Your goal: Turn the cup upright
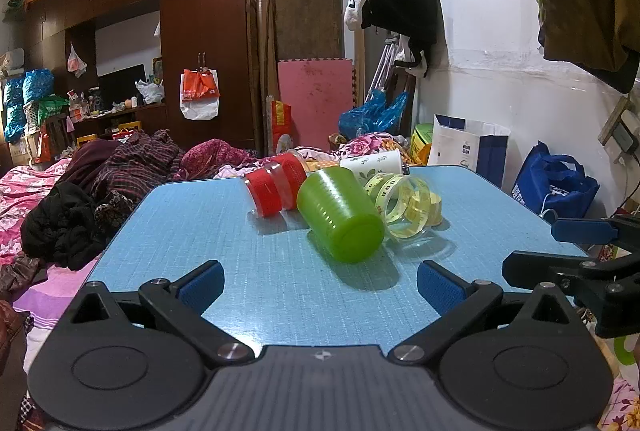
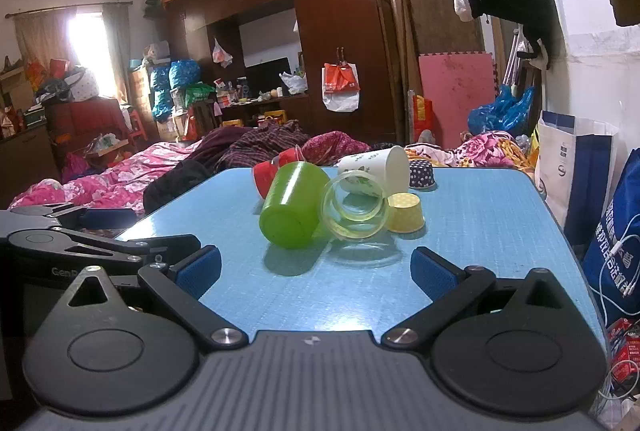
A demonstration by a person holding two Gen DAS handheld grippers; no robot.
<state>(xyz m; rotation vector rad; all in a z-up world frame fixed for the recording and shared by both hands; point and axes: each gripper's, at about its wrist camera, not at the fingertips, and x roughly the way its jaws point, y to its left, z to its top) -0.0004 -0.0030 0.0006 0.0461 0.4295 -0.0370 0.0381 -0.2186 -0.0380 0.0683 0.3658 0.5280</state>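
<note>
Blue rubber pads line the fingers of both tongs, and we see each pair spread wide with nothing between them. Our left gripper (image 1: 320, 285) hovers low over the near edge of the table (image 1: 240, 231), and our right gripper (image 2: 316, 271) sits just beside it at the same edge, likewise released and empty; each one shows at the side of the other's view.

Just beyond the fingertips lies the green cup (image 1: 340, 215), tipped on its side near the middle of the light blue top, its closed base turned toward us and its mouth pointing away toward the far edge. From the right wrist view the green cup (image 2: 292, 203) throws a soft shadow onto the surface in front of it. Touching its right flank we find a clear glass cup (image 2: 354, 209), also on its side, with its open mouth facing us. Just right of that stands a small yellow dotted cup (image 2: 406, 213), upside down.

Behind the green one, on the left, a red cup (image 1: 274, 187) lies on its side. Farther back a white paper cup (image 2: 378, 165) with a leaf print is tipped over, and beside it a dark dotted cup (image 2: 422, 173) rests upside down near the far edge.

Past the table we see a bed (image 2: 120, 171) heaped with clothes and a dark wooden wardrobe (image 1: 192, 31).
</note>
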